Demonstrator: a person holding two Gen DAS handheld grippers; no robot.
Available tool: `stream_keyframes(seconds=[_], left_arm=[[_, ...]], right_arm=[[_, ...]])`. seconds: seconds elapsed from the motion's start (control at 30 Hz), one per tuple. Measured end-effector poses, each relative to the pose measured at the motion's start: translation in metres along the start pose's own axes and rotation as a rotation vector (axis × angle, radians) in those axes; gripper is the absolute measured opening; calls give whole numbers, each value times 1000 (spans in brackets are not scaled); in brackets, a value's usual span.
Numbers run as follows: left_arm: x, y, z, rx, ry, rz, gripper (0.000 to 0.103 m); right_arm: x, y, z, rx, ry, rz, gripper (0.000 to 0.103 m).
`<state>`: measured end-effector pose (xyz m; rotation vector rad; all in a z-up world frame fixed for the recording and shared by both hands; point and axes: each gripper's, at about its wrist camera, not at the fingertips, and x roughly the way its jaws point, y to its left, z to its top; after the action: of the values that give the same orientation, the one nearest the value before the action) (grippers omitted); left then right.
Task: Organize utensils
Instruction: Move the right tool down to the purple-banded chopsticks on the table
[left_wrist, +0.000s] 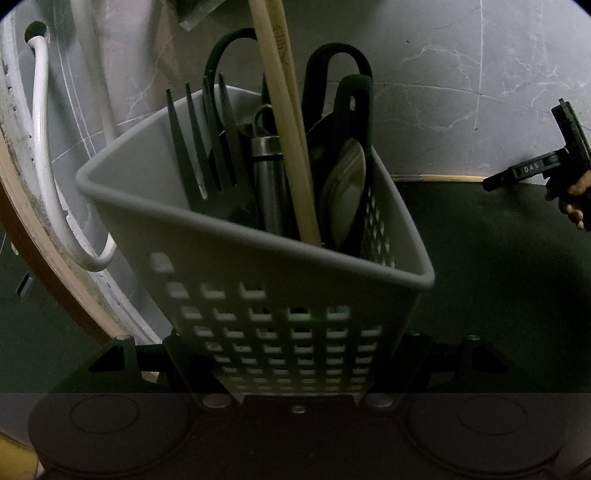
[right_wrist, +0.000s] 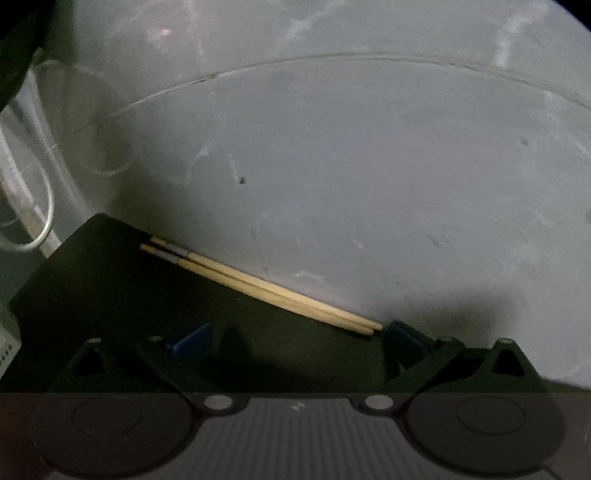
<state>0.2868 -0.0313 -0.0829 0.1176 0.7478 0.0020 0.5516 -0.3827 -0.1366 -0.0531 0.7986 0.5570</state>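
Gripping perforated grey plastic caddy (left_wrist: 255, 258), left gripper (left_wrist: 295, 369), right gripper (right_wrist: 299, 343) released beside round wooden chopsticks (right_wrist: 258, 284).

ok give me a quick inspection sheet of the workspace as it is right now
surface: dark green mat against a grey marbled wall.
job's things: grey perforated caddy holding a dark fork, black-handled utensils, a metal spoon and wooden sticks; a pair of chopsticks lies on the mat by the wall.
clutter: nothing seen.
grippers: left tongs shut on the caddy; right tongs open, empty, near the chopsticks' ends.
cables: white hose looping at left.
surroundings: wooden edge at left.
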Motion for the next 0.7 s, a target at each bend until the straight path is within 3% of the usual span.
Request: stream_keyframes(seconds=[0.27, 0.43, 0.6, 0.7], left_arm=[[0, 0, 1, -1, 1, 0, 79], [0, 1, 1, -1, -1, 2, 79], [0, 0, 0, 0, -6, 4, 79], [0, -1, 0, 1, -7, 4, 79]], right_arm=[[11, 23, 17, -145, 89, 100, 103], [6, 49, 25, -267, 181, 254, 101], [3, 58, 36, -330, 118, 209, 98], [22, 62, 39, -343, 139, 218, 92]])
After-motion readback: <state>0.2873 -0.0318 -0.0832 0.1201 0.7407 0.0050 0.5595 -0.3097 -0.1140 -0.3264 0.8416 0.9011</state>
